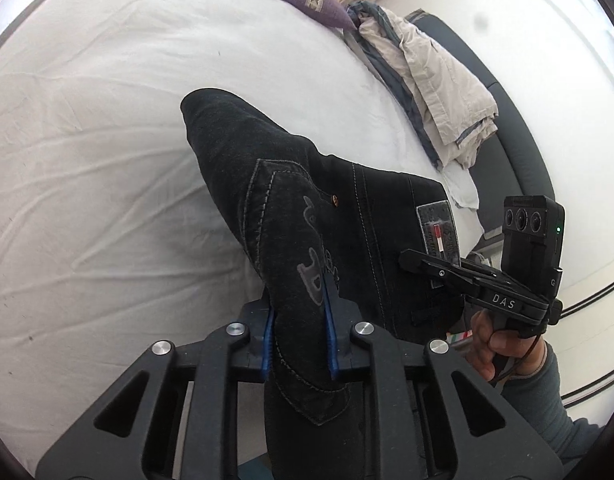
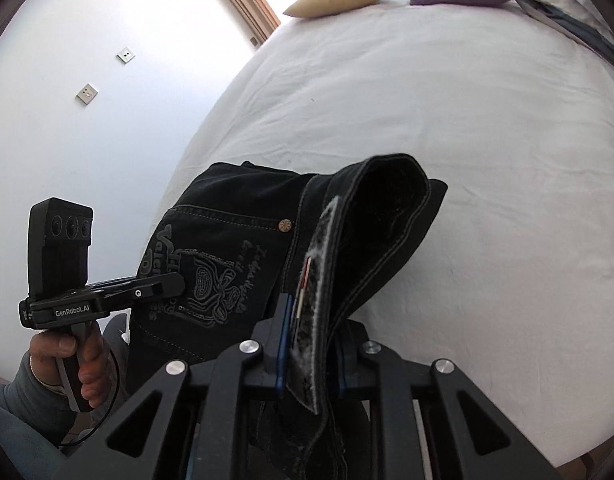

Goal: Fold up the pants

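The left gripper [image 1: 299,332] is clamped on the back-pocket area of the black pants [image 1: 307,216], held above the white bed [image 1: 107,160]. The right gripper [image 2: 311,356] pinches the waistband at the label patch [image 2: 313,320]. Keep both grips level and the waistband taut, then lower the fabric onto the bed evenly so no crease forms.

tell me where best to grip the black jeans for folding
Grip the waistband of the black jeans, one gripper at each end, coming from the near bed edge. The thick stitched band holds firm; left gripper and right gripper are already clamped there.
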